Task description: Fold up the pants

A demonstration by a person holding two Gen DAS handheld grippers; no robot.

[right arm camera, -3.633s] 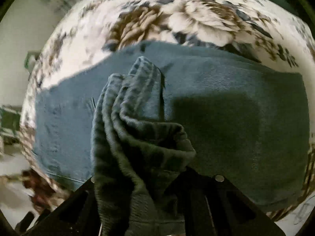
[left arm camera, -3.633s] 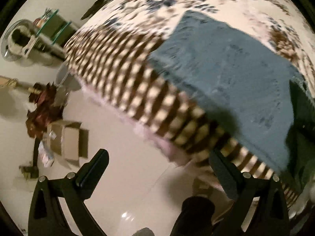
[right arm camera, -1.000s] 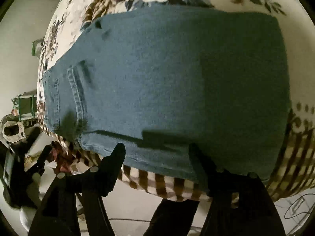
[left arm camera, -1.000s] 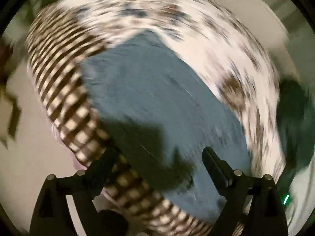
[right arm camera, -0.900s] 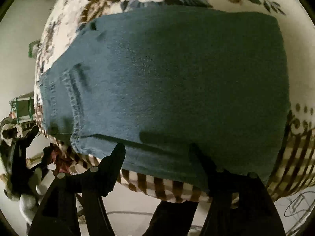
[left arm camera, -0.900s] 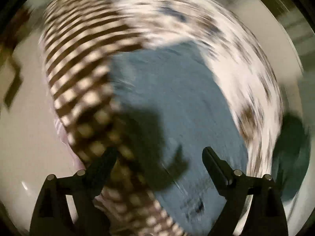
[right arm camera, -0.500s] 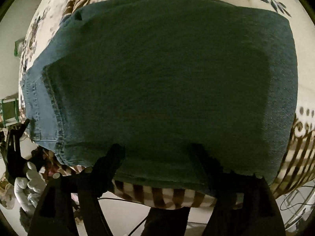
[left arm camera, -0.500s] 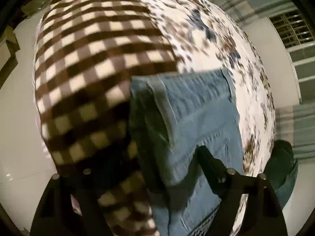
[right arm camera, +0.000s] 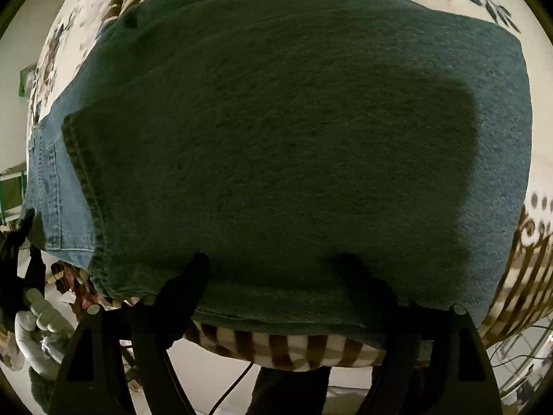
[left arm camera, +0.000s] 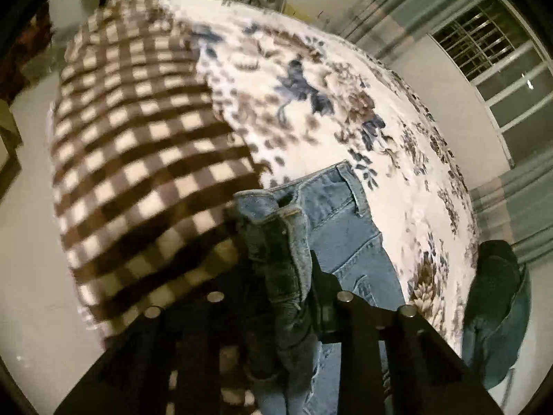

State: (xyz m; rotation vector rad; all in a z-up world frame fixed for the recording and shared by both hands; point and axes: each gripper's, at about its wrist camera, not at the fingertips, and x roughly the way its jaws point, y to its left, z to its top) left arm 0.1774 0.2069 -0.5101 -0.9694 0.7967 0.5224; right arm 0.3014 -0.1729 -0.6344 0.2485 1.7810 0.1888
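Note:
Blue denim pants lie folded flat on a bed with a floral cover. In the left wrist view my left gripper is shut on a bunched waistband edge of the pants, lifted off the bed near the checkered blanket. In the right wrist view my right gripper is open, its fingers resting on the near edge of the folded pants at the bed's edge.
A brown checkered blanket covers the bed's side. A dark green cloth lies at the bed's right end. A window and curtains stand behind. Clutter and a gloved hand are at left on the floor side.
My left gripper swung over to the waistband end and shut on it. My right gripper moved closer, down onto the pants' near edge.

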